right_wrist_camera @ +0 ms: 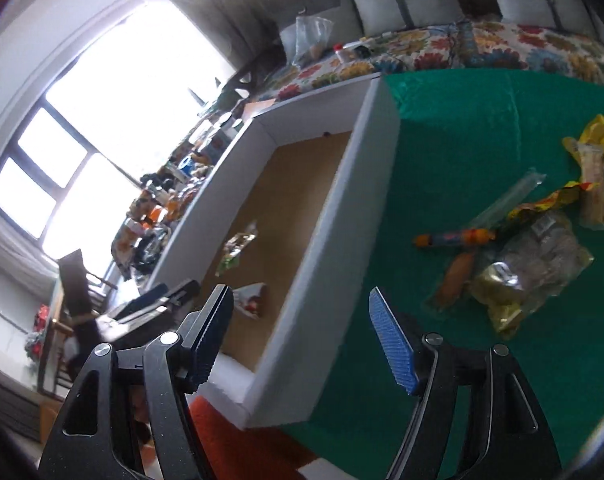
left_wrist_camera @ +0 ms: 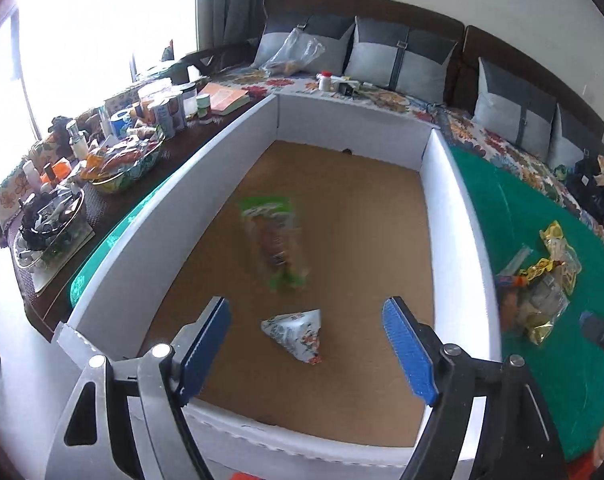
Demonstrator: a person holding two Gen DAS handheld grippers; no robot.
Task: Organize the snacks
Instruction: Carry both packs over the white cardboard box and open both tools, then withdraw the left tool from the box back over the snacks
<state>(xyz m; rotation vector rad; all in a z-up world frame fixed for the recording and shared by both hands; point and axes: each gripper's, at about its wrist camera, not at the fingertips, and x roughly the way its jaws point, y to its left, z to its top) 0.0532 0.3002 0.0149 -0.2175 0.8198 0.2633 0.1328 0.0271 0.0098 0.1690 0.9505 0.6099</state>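
Two snack packs lie inside the white-walled box (left_wrist_camera: 114, 240) on its brown floor: a green packet (left_wrist_camera: 276, 240), blurred, near the middle, and a triangular white packet (left_wrist_camera: 296, 334) closer to the near wall. The left hand-held gripper (left_wrist_camera: 308, 350) hovers above the near end of the box with its blue pads spread wide and nothing between them. The right hand-held gripper (right_wrist_camera: 302, 338) is likewise spread apart and empty, over the box's right wall where it meets the green cloth (right_wrist_camera: 482, 120). On that cloth, toward its right edge and well apart from the box, sits a pile of remaining snacks (right_wrist_camera: 534, 252): yellow wrappers, clear bags, a clear tube and an orange-tipped stick. Beyond the box's left wall, a cluttered tabletop (left_wrist_camera: 114, 208) carries jars and dishes.
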